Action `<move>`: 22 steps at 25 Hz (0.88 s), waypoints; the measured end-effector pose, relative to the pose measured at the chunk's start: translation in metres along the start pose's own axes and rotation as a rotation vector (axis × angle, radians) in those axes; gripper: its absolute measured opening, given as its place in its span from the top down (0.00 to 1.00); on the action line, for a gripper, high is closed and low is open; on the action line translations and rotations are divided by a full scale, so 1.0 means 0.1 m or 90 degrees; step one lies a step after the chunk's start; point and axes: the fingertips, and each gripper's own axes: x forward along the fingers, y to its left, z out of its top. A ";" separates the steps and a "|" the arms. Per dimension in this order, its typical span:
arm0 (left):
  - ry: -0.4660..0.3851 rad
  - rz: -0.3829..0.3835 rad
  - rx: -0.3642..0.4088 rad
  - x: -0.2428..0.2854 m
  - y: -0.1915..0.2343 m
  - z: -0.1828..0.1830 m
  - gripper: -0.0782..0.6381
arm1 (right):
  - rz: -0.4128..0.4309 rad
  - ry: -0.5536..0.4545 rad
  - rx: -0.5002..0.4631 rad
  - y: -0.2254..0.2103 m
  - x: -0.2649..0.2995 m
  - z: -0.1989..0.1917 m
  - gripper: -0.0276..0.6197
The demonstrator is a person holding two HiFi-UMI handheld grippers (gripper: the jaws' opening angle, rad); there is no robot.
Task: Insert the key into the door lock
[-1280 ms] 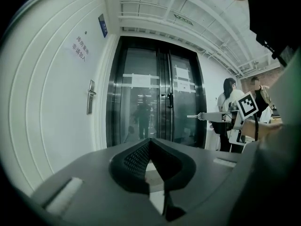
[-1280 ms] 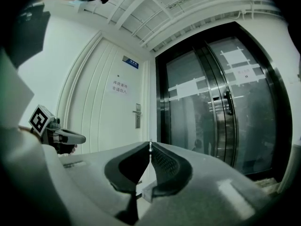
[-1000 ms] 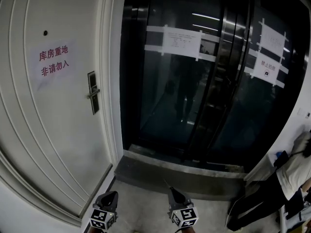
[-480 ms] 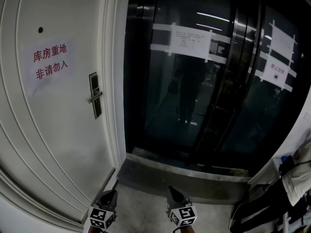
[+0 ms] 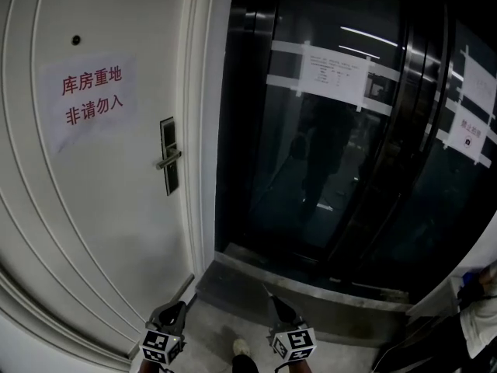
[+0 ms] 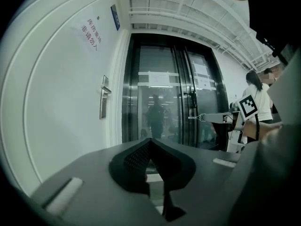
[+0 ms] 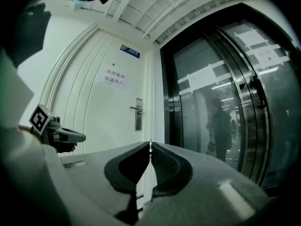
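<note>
A white door (image 5: 101, 208) fills the left of the head view, with a dark lock plate and lever handle (image 5: 168, 155) near its right edge. The lock (image 6: 104, 98) is small and far off in the left gripper view, and the lock (image 7: 138, 113) stands ahead of the jaws in the right gripper view. My right gripper (image 5: 273, 300) is shut on a thin metal key (image 5: 267, 291) that pokes out of its tips; the key (image 7: 150, 146) is a sliver between the pads. My left gripper (image 5: 180, 305) is shut with nothing in it. Both hang low, well short of the door.
A paper sign (image 5: 92, 99) with red characters is on the door. Dark glass doors (image 5: 342, 154) with taped notices stand to the right, above a raised sill (image 5: 295, 286). My shoe (image 5: 242, 348) is on the floor. A person (image 5: 477, 317) stands at far right.
Door and lock have slid rightwards and grown larger in the head view as I move closer. Both grippers stay side by side at the bottom. A shoe has come into view.
</note>
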 end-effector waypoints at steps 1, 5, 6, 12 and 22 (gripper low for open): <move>-0.002 0.008 0.001 0.05 0.06 0.01 0.89 | 0.007 -0.002 -0.001 -0.03 0.11 0.01 0.94; -0.011 0.049 0.003 0.27 0.28 0.07 0.89 | 0.039 -0.018 -0.002 -0.15 0.56 0.05 0.94; -0.011 0.060 0.004 0.32 0.34 0.07 0.89 | 0.048 -0.021 -0.003 -0.17 0.67 0.06 0.94; -0.016 0.122 -0.001 0.60 0.75 0.21 0.89 | 0.104 -0.025 0.003 -0.26 1.42 0.08 0.94; -0.028 0.209 -0.013 0.93 1.23 0.29 0.89 | 0.178 -0.029 -0.001 -0.31 2.30 0.15 0.94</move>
